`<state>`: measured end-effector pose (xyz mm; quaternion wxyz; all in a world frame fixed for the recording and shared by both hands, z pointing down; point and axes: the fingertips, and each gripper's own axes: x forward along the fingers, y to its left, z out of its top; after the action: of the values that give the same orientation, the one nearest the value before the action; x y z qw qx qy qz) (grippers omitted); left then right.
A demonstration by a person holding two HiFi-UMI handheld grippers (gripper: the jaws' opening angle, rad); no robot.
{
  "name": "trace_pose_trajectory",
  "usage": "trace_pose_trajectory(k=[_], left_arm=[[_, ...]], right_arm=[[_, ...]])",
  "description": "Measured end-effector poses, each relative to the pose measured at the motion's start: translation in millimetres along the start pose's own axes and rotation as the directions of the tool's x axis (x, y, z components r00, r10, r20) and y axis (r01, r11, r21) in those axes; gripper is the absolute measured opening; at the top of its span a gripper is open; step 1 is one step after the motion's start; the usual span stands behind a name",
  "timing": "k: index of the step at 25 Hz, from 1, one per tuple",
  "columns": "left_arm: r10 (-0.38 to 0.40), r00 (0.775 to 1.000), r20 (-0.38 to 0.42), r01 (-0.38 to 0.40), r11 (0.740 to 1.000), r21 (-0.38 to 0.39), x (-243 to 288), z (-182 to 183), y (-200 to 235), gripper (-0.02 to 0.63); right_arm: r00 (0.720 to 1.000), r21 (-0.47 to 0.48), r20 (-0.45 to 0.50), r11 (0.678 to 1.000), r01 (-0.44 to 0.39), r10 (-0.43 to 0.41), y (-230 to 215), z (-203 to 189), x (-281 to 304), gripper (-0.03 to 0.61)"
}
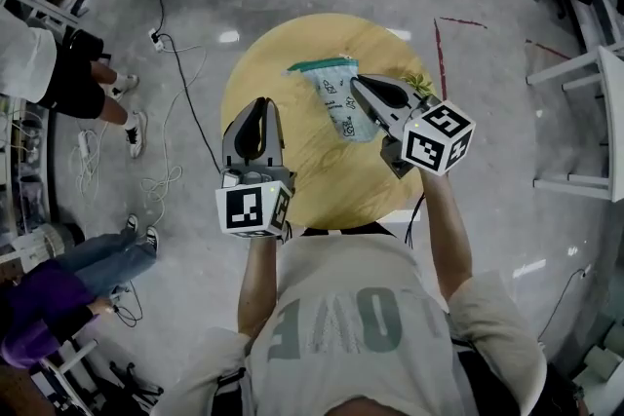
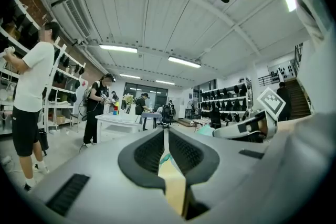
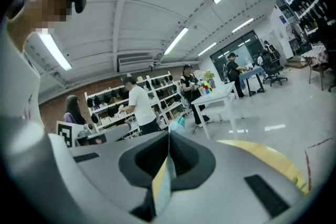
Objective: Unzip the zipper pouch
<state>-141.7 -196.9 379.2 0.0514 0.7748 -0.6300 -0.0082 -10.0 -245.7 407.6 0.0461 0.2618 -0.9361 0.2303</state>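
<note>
Zipper pouch sits at centre frame, over the upper part of the round wooden table. Right gripper is clenched on the pouch's right edge, near the teal zip strip. Left gripper, lower left of the pouch and apart from it, is clenched on nothing.

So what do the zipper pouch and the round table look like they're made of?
Zipper pouch: probably thin soft plastic film, pale and translucent with a slight sheen. It has dark print on its face and a teal strip along the top.
Round table: light wood or wood-look laminate, matt. The tone is an even yellowish tan, and the grain is too fine to tell.
</note>
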Motion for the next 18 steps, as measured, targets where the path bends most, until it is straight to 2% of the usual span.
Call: trace_pose_trajectory(k=[4,8,11,12,14,16,18], left_arm=[[-0.023,1.0,0.012,0.023,0.998,-0.05,-11.7,3.6,-6.1,0.029],[-0.086,0.996,0.022,0.088,0.994,-0.071,-22.8,3.7,-17.5,0.029],[-0.151,0.988,0.029,0.154,0.975,-0.159,-18.7,4.3,-24.1,0.033],[-0.176,0.984,0.036,0.179,0.963,-0.201,-17.1,5.3,-26.3,0.054],[-0.225,0.973,0.058,0.232,0.929,-0.289,-14.8,8.8,-30.8,0.143],[-0.265,0.96,0.093,0.28,0.882,-0.378,-13.6,14.3,-33.8,0.184],[-0.297,0.943,0.148,0.332,0.825,-0.458,-14.9,21.8,-36.2,0.271]], right_arm=[[0.995,-0.034,0.084,0.998,-0.047,0.049,33.3,29.1,-28.7,0.033],[0.981,-0.056,0.149,0.992,-0.115,0.122,65.3,45.7,-49.7,0.032],[0.974,-0.083,0.168,0.986,-0.142,0.154,77.1,56.5,-55.6,0.033],[0.971,-0.092,0.171,0.984,-0.151,0.165,80.7,60.0,-57.0,0.033],[0.965,-0.107,0.177,0.979,-0.174,0.191,88.8,67.6,-60.2,0.033],[0.957,-0.123,0.182,0.971,-0.204,0.224,97.5,75.3,-64.2,0.033],[0.948,-0.134,0.186,0.962,-0.238,0.26,106.7,81.5,-68.5,0.034]])
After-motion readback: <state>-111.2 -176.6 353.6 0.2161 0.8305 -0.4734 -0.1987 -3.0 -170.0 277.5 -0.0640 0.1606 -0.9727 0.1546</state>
